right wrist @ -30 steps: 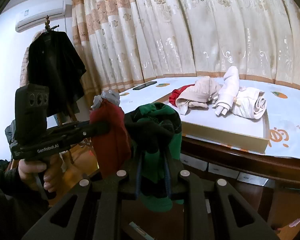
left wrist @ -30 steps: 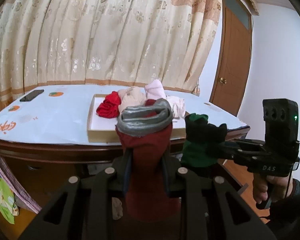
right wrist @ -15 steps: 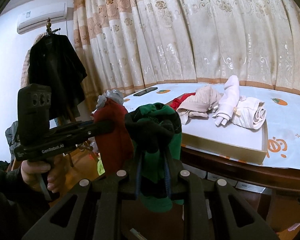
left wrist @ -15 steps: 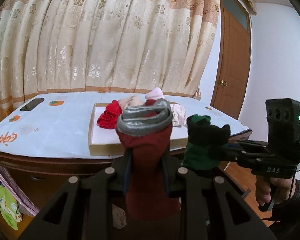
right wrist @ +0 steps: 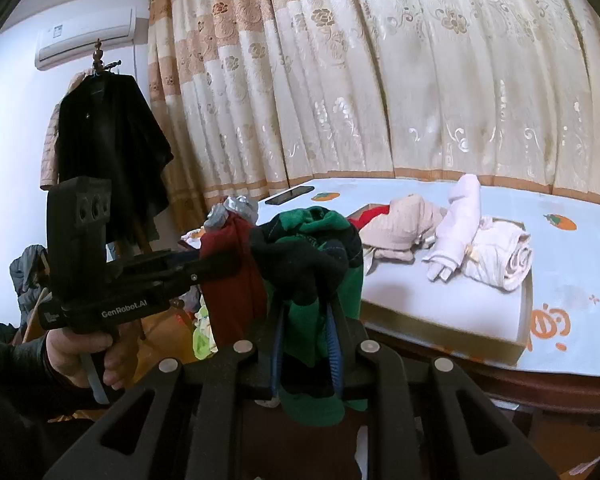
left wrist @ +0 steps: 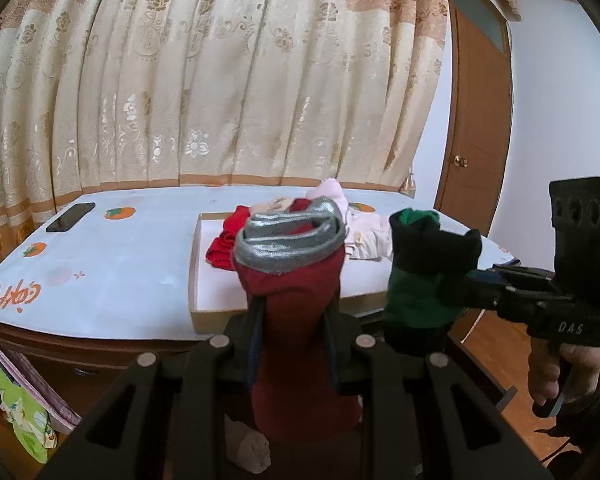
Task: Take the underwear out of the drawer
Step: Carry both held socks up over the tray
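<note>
Carry step: left tool (left wrist: 296, 332) clamps maroon underwear (left wrist: 296, 320), right tool (right wrist: 306, 332) clamps green underwear (right wrist: 320, 276); next, drop in tray (right wrist: 440, 330) on worktop (left wrist: 100, 272).

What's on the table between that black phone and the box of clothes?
Nothing but bare white tablecloth. In the left wrist view an open stretch lies between the phone and the cardboard box; only printed orange pictures mark it.

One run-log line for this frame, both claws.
left claw: shut on red underwear | right claw: shut on green underwear | both in front of table | tray: folded clothes
</note>
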A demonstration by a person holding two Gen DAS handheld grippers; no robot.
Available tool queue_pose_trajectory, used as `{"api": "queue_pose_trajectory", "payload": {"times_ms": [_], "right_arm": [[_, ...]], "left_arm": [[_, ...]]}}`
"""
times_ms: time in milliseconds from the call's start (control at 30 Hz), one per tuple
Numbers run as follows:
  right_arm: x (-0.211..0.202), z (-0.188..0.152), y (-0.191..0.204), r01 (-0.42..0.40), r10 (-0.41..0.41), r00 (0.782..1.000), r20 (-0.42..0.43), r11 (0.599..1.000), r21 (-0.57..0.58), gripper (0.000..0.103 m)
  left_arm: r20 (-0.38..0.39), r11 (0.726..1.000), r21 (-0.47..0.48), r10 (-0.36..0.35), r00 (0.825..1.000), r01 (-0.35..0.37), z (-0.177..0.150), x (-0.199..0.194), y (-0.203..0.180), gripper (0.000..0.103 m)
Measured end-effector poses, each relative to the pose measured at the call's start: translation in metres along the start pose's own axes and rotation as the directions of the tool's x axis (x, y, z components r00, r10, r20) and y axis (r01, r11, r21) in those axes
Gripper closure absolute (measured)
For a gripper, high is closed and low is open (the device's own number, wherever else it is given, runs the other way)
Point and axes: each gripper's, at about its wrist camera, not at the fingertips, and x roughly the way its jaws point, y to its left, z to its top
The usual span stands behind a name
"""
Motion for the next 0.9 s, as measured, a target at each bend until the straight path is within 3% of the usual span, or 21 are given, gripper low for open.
{"api": "queue_pose_trajectory", "payload": {"times_ms": [900], "right_arm": [[-0.001, 0.019, 0.003, -0.003, 0.004, 0.999, 0.04, 1.0, -0.021, 0.082]], "left_arm": [[0.068, 1.0, 0.006, 0.011, 0.998, -0.012, 0.024, -0.001, 0.004, 0.079]]}}
